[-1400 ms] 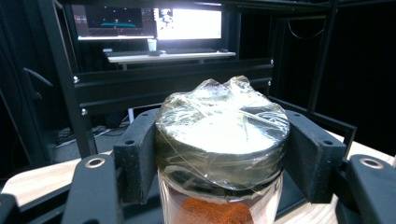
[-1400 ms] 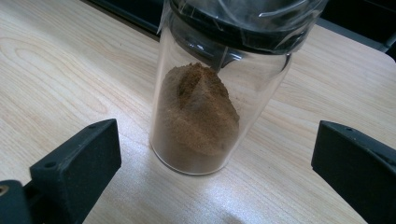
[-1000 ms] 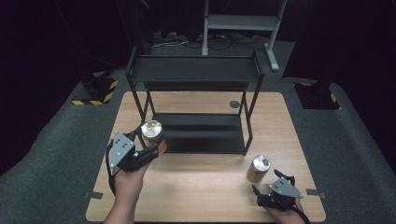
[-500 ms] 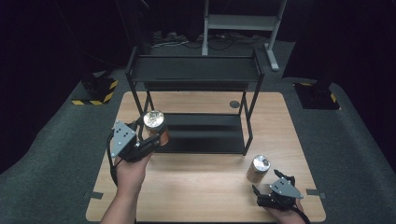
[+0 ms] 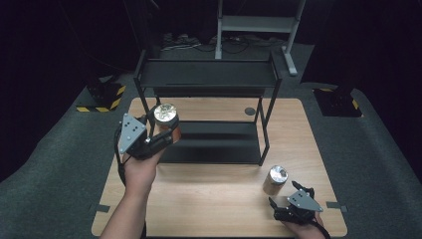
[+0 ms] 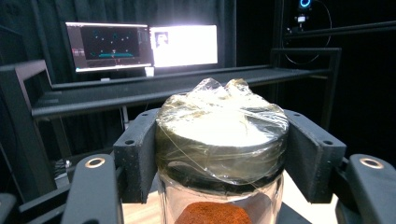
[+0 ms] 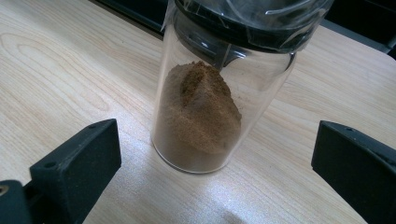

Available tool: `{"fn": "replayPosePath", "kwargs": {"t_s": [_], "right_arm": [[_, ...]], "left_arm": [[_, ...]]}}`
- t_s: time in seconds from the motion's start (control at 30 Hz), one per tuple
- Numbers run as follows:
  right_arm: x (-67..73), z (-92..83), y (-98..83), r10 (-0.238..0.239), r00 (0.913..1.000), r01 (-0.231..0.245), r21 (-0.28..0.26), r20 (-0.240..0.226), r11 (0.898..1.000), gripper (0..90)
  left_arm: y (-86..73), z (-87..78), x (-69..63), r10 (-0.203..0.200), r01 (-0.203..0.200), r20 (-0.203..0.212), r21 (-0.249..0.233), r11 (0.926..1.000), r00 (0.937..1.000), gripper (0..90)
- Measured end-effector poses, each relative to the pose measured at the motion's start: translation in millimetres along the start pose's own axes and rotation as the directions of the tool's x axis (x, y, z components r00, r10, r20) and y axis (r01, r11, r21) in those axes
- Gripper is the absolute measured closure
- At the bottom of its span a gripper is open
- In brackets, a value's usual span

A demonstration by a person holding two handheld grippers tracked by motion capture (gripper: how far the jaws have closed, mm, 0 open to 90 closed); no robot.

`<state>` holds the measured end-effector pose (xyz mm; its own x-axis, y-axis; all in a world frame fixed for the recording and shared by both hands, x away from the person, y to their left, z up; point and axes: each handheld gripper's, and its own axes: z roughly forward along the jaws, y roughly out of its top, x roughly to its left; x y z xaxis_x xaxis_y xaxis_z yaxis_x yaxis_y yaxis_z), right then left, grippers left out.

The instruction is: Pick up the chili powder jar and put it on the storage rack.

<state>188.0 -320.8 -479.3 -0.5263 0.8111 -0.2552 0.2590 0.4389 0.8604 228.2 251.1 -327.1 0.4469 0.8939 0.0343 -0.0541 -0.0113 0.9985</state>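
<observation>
Left hand-held gripper (image 5: 158,130) clamped on a jar (image 5: 166,119), jaws pressed against both sides of its film-wrapped lid (image 6: 219,130), as seen in the left gripper view; reddish powder visible through the glass below. Held clear of the counter (image 5: 209,199), at about 9 o'clock of the counter in the high view, just beside the left post of the black rack (image 5: 209,79). Left hand (image 5: 139,169) wrapped around the gripper body, grey plate on top. Beyond the lid, in the left gripper view, the rack's upper shelf (image 6: 163,88) and two lit screens (image 6: 140,44) at 12 o'clock. Right hand-held gripper (image 5: 283,209) low at 5 o'clock of the counter, jaws spread wide and holding nothing. Second jar (image 5: 274,179) standing upright on the counter just ahead of it, at its 11 o'clock, apart from both jaws; in the right gripper view, brown powder (image 7: 201,116) heaped inside the glass, dark lid under clear film.
</observation>
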Motion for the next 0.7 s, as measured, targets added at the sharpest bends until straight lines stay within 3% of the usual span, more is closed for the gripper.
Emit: {"fn": "replayPosePath", "kwargs": {"t_s": [0.53,0.7], "right_arm": [[-0.7,-0.4,-0.9,0.004,1.0000,-0.004,-0.005,-0.003,1.000,0.4],[-0.9,-0.3,-0.9,0.005,1.0000,-0.005,-0.005,-0.003,1.000,0.4]], "left_arm": [[27.7,18.2,4.5,-0.011,0.012,0.005,-0.048,0.9988,0.9999,34.3],[40.6,22.8,5.2,0.007,-0.007,0.002,-0.056,0.9984,1.0000,34.3]]}}
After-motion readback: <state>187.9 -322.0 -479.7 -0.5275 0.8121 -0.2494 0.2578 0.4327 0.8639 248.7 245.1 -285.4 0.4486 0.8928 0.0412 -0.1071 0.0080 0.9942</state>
